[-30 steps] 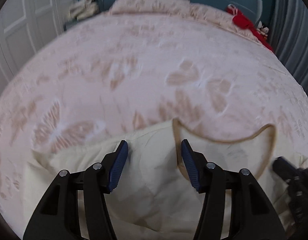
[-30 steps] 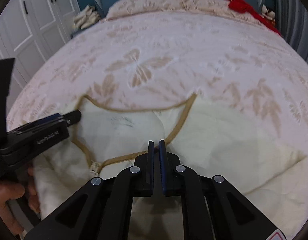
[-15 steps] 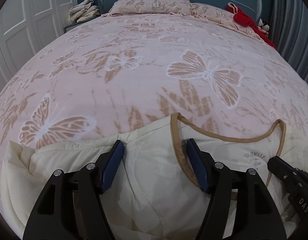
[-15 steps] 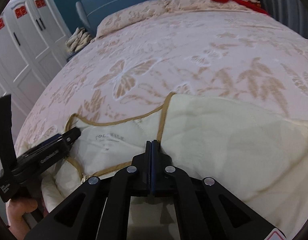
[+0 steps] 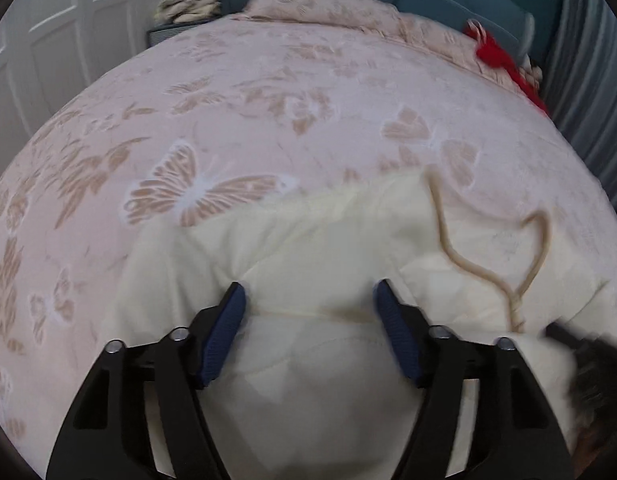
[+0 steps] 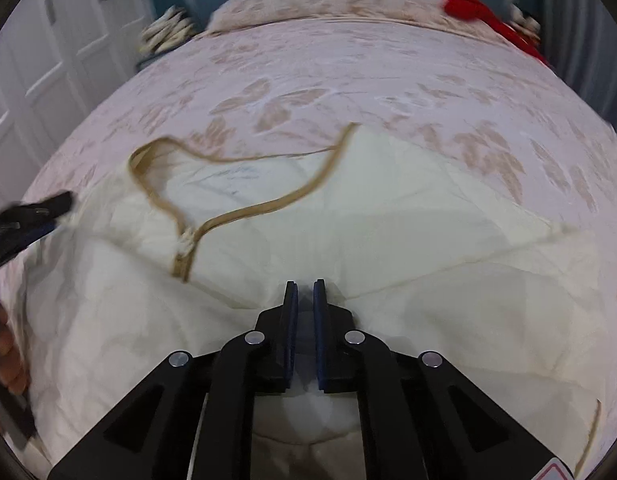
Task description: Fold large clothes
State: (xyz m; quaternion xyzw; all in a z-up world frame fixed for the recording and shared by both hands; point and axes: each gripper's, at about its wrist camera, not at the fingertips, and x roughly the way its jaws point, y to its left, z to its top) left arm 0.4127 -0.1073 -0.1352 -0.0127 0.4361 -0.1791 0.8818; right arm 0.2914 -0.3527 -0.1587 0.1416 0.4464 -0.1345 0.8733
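A cream quilted jacket with a tan-trimmed neckline and a zip lies on the near part of a pink butterfly bedspread. My left gripper stands open over the jacket's shoulder area, left of the neckline, with cloth bulging between the wide blue pads. It also shows blurred at the left edge of the right wrist view. My right gripper is shut on a fold of the jacket, and creases run out from its tips. It appears blurred at the lower right of the left wrist view.
Pillows lie at the bed's head against a teal headboard. A red item sits at the far right corner. White wardrobe doors stand left, with folded cloth on a nightstand. A grey curtain hangs right. A person's hand holds the left gripper.
The left gripper has slid left along the jacket, so the neckline now lies to its right, and its jaws stand wider. The right gripper stays shut, and the neckline now lies farther ahead of it.
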